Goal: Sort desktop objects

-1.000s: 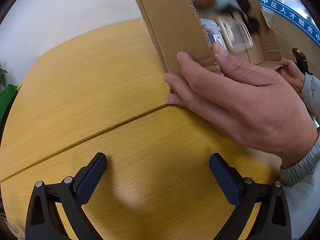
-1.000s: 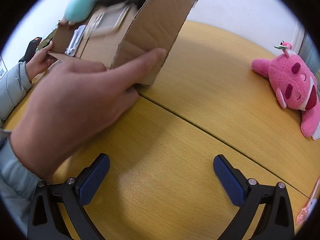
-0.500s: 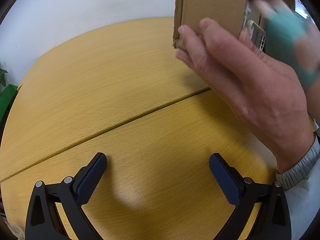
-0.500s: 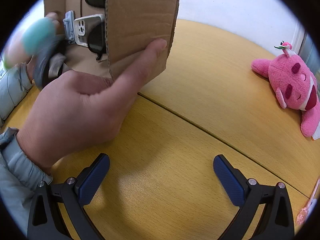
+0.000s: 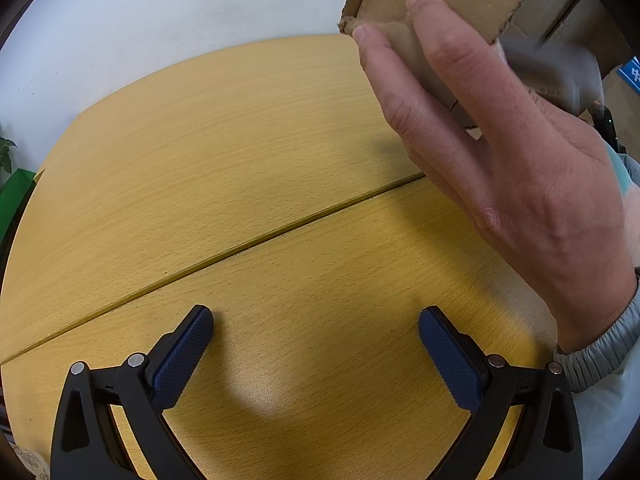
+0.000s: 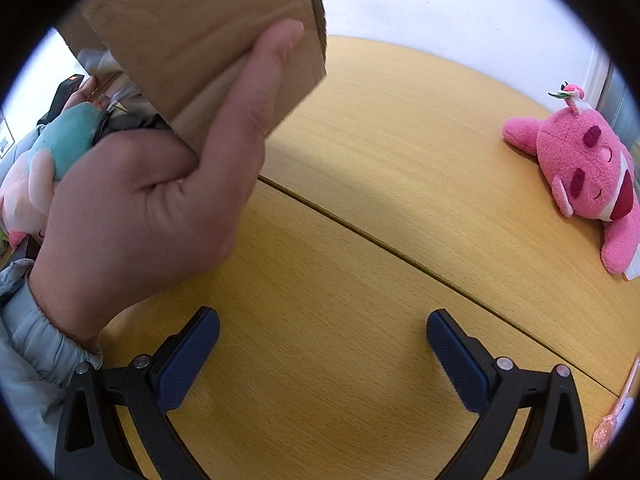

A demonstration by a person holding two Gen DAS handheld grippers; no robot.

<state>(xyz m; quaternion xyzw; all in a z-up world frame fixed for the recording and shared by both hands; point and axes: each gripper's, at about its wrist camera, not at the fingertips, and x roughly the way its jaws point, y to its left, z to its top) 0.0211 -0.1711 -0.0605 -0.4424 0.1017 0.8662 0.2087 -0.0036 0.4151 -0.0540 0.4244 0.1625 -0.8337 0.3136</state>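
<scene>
Corrugated cardboard box (image 6: 192, 36) hangs tilted above our wooden table (image 5: 240, 184), gripped by a bare hand (image 6: 152, 200). Our left gripper (image 5: 316, 344) and right gripper (image 6: 322, 348) rest spread wide, empty, with textured blue pads. Fuzzy pink plush (image 6: 584, 172) lies well right.

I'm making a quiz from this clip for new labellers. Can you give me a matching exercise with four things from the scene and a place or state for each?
Things:
1. cardboard box
2. pink plush toy
3. teal and pink plush toy
4. right gripper

States:
A. lying on the table at far right
B. open, holding nothing
C. held tilted above the table by a bare hand
D. at far left, behind that hand

Pairs: 1-C, 2-A, 3-D, 4-B
</scene>
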